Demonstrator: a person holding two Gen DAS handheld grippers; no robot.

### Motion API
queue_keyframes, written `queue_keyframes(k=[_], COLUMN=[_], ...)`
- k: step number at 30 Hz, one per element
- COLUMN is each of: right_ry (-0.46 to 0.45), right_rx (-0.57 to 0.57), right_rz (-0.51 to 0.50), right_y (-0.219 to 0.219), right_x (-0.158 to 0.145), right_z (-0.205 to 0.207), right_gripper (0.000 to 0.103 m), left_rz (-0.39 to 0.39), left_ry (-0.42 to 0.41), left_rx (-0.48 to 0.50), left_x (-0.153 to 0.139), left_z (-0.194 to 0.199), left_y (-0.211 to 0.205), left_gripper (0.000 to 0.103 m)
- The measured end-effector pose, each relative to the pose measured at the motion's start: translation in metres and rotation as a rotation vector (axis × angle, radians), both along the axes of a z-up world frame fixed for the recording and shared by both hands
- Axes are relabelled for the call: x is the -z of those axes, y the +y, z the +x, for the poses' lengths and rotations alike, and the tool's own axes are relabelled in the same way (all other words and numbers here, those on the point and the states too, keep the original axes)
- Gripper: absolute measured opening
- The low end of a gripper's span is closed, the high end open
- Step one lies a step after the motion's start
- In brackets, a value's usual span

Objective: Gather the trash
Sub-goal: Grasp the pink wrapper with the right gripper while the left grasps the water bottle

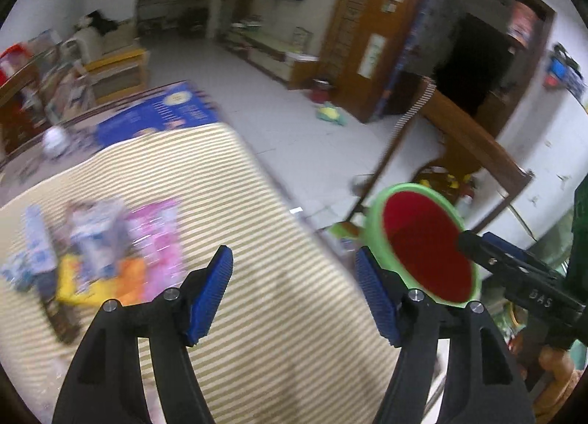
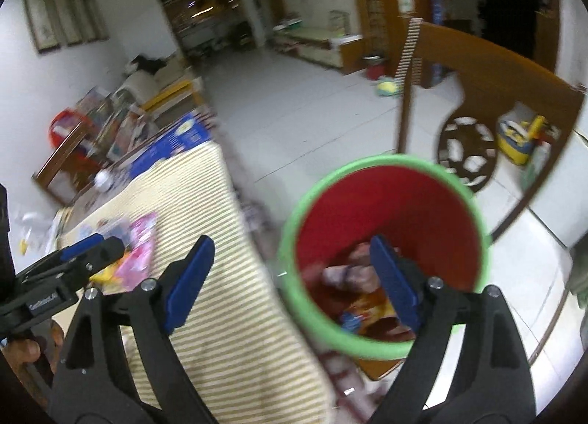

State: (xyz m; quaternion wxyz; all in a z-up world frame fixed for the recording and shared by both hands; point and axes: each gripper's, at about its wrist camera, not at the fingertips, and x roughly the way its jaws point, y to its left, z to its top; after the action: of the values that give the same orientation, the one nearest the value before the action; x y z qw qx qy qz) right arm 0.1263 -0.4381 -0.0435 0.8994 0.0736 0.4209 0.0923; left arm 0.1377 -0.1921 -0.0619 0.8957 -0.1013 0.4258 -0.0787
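1. Left gripper (image 1: 294, 299): jaws spread wide, nothing between the blue ribbed pads (image 1: 211, 295). It hangs over the striped tablecloth (image 1: 257, 240), close to the cloth's right edge.
2. Right gripper (image 2: 294, 284): jaws likewise wide apart and empty. Its left finger sits over the cloth's right edge; its right finger sits over the mouth of the bucket (image 2: 474, 214).
3. Bucket: red inside, green rim, standing off the right edge of the table, below the tabletop. In the right wrist view it already contains crumpled wrappers (image 2: 364, 299), pinkish, yellow and blue; detail is blurred.
4. In the left wrist view the same bucket (image 1: 378, 225) appears tilted toward the camera, with the tip of the right gripper (image 1: 474, 243) in front of its rim.
5. Trash pile (image 1: 95, 251): a loose heap toward the left side of the cloth. A pink packet (image 1: 158, 240), a yellow-orange wrapper (image 1: 92, 284) and blue-white packets (image 1: 33, 243) lie touching or overlapping; motion blur hides the print.
6. A blue printed sheet (image 1: 161, 118) lies at the far edge of the table, beyond the cloth, with a small white ball-like object (image 1: 55, 141) to its left.
7. A carved wooden chair back (image 2: 488, 85) stands beyond the bucket on the pale tiled floor (image 2: 294, 111).
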Motion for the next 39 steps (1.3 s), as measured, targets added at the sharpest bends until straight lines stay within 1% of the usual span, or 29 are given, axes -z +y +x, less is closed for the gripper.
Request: queue_keyframes(k=[1, 3, 7, 11, 12, 14, 18, 22, 26, 29, 31, 35, 36, 39], right_ry=[0.005, 0.01, 0.036, 0.071, 0.081, 0.132, 0.22, 0.311, 0.394, 0.457, 0.485, 0.508, 0.509, 0.482], right_rx=[-0.038, -0.08, -0.174, -0.235, -0.244, -0.271, -0.308, -0.343, -0.377, -0.384, -0.379, -0.382, -0.384, -0.373], right_rz=[0.003, 0.002, -0.007, -0.01, -0.011, -0.003, 0.026, 0.035, 0.027, 0.019, 0.004, -0.068, -0.082, -0.127], right_y=[0.018, 0.042, 0.097, 0.139, 0.146, 0.163, 0.195, 0.226, 0.254, 0.27, 0.279, 0.296, 0.299, 0.304], right_x=[0.001, 0.003, 0.006, 0.013, 0.016, 0.025, 0.045, 0.068, 0.09, 0.108, 0.116, 0.13, 0.132, 0.135], right_z=[-0.003, -0.008, -0.017, -0.026, -0.028, -0.031, -0.049, -0.074, -0.096, -0.108, -0.112, -0.117, -0.119, -0.119], right_gripper=[0.086, 0.089, 0.09, 0.092, 0.093, 0.097, 0.097, 0.098, 0.098, 0.098, 0.098, 0.098, 0.098, 0.097], left_rz=[0.005, 0.013, 0.021, 0.028, 0.031, 0.054, 0.12, 0.147, 0.147, 0.107, 0.086, 0.074, 0.067, 0.06], left_ry=[0.01, 0.028, 0.052, 0.083, 0.091, 0.118, 0.2, 0.277, 0.324, 0.325, 0.326, 0.319, 0.323, 0.332], left_rx=[-0.027, -0.075, -0.153, -0.223, -0.23, -0.24, -0.231, -0.234, -0.204, -0.189, -0.182, -0.162, -0.157, -0.17], left_x=[0.003, 0.009, 0.016, 0.026, 0.028, 0.036, 0.058, 0.081, 0.101, 0.109, 0.112, 0.115, 0.117, 0.121], left_z=[-0.008, -0.022, -0.049, -0.078, -0.082, -0.095, -0.122, -0.151, -0.168, -0.171, -0.17, -0.171, -0.171, -0.169], left_y=[0.017, 0.045, 0.095, 0.144, 0.151, 0.169, 0.198, 0.224, 0.237, 0.24, 0.239, 0.234, 0.232, 0.236], left_gripper=[0.066, 0.066, 0.066, 0.067, 0.069, 0.07, 0.07, 0.07, 0.07, 0.076, 0.076, 0.077, 0.076, 0.076])
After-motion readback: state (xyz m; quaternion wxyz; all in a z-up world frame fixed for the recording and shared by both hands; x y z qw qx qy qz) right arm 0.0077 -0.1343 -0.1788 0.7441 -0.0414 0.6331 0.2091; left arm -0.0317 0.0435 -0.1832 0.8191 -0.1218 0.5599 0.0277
